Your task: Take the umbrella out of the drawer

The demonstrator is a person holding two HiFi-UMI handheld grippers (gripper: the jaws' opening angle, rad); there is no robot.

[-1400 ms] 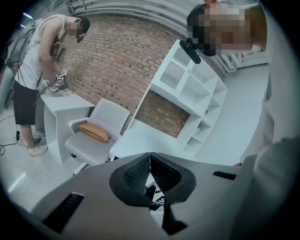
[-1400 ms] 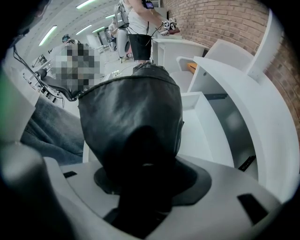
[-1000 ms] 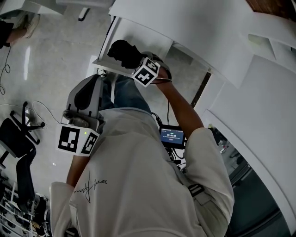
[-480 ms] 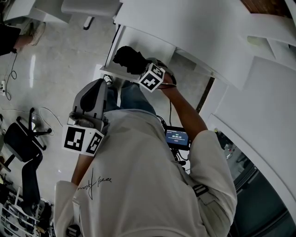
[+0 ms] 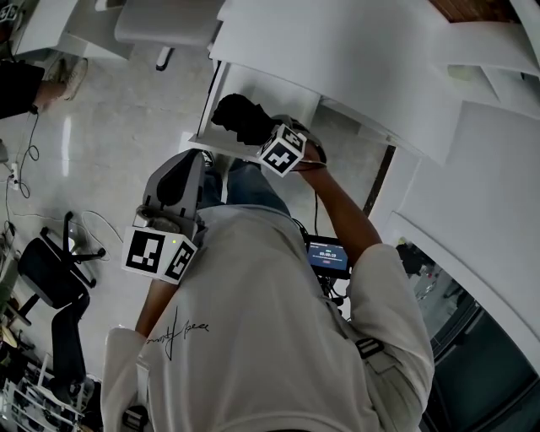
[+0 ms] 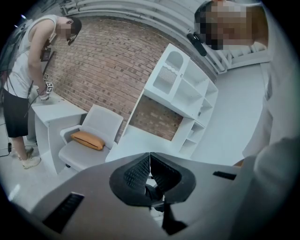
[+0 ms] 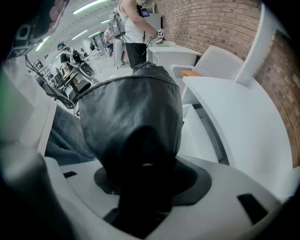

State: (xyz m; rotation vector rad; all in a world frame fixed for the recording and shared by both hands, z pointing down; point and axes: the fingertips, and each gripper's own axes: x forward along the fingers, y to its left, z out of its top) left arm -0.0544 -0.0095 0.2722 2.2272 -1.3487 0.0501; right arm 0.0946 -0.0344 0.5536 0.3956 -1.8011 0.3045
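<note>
Umbrella (image 7: 133,117) clamped in my right tool (image 7: 143,173); left tool (image 6: 150,174) closed, empty. Grip firm, lift clear.

I seem to be in a lab hall staged as a room: brick wall (image 6: 108,56), white shelves (image 6: 187,89), armchair (image 6: 91,136), ceiling strip lights (image 7: 88,6), another person (image 6: 26,75) working nearby.

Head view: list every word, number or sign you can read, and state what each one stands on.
Nothing can be quoted with confidence.
Shirt print: a cursive line on the person's back, too unclear to read.
Small screen: a row of digits like a timer, too small to read.
Marker cubes: black-and-white square patterns only, no letters or numbers.
</note>
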